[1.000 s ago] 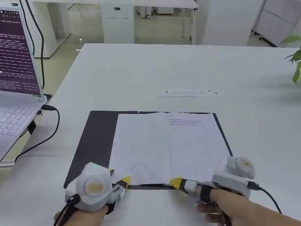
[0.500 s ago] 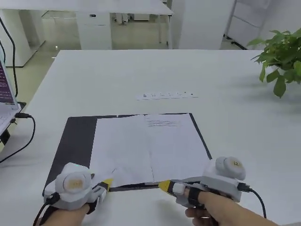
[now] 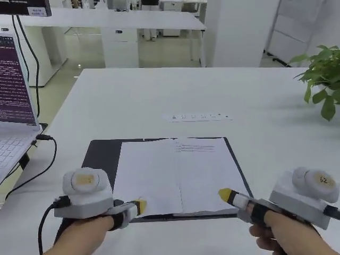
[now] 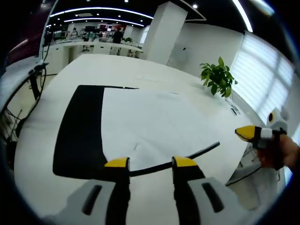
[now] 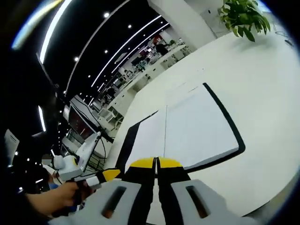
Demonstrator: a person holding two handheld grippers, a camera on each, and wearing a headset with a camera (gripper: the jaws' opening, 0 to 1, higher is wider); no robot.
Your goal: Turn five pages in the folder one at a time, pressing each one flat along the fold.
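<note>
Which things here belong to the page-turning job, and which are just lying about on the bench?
In the job:
folder, lying open
its white pages
left gripper, open
right gripper, shut

Lying about:
laptop
its cable
power strip
potted plant

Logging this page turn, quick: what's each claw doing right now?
Left claw: open, gripping nothing.
Right claw: closed, nothing between its jaws.
</note>
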